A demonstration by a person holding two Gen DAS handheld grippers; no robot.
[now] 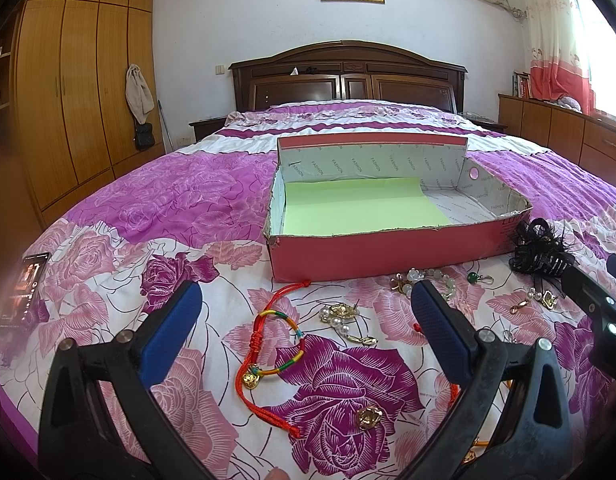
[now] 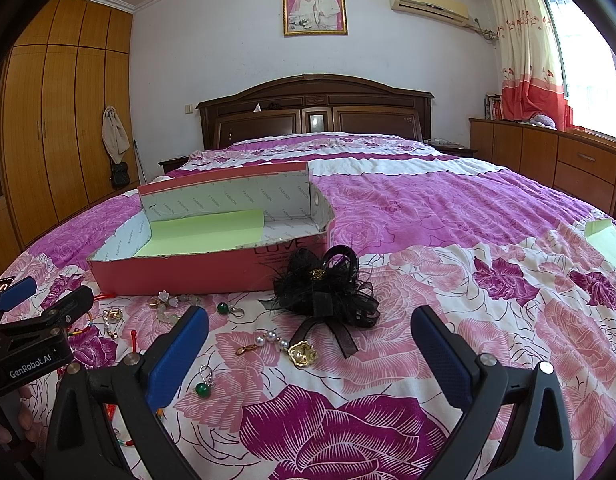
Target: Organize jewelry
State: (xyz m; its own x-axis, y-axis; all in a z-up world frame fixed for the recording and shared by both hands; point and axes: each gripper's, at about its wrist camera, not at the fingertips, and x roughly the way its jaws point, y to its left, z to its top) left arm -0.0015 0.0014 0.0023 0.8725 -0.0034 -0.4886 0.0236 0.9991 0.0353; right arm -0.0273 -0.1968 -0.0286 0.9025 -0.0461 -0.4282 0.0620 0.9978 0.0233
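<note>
We are holding both grippers low over a bed (image 1: 188,200) covered with a pink, purple and white rose-print bedspread (image 2: 447,216). The left gripper (image 1: 306,318) is hanging released, blue pads wide apart, gripping nothing; the right gripper (image 2: 309,334) is hanging equally spread and empty.

Jewelry is lying loose on the bedspread, all outside the box. A red cord bracelet (image 1: 274,354) with multicoloured wrapping and a gold charm is sitting between the left fingers, a pearl-and-gold piece (image 1: 341,320) just beside it, and a small gold charm (image 1: 368,416) nearer us. A pale bead bracelet (image 1: 425,278) is lying close to the box's front wall. A black feathered hair clip (image 2: 327,284) is resting just beside the box's near right corner, with a pearl-and-gold earring (image 2: 286,346) in front of it. Two green bead earrings (image 2: 206,386) (image 2: 228,309) are lying apart, toward the right gripper's left finger.

The red cardboard box (image 1: 387,252) is sitting open on the bed ahead of us, its lid flap standing up at the back, a light green sheet (image 1: 359,208) covering most of its floor.

A phone (image 1: 22,292) is lying at the bed's left edge. Behind it all are a dark wooden headboard (image 2: 315,112), a wooden wardrobe (image 1: 80,92) at left, a framed photo (image 2: 315,9) and air conditioner (image 2: 429,2) on the white wall, and red-and-cream curtains (image 2: 525,56) at a bright window above low wooden cabinets (image 2: 555,160).
</note>
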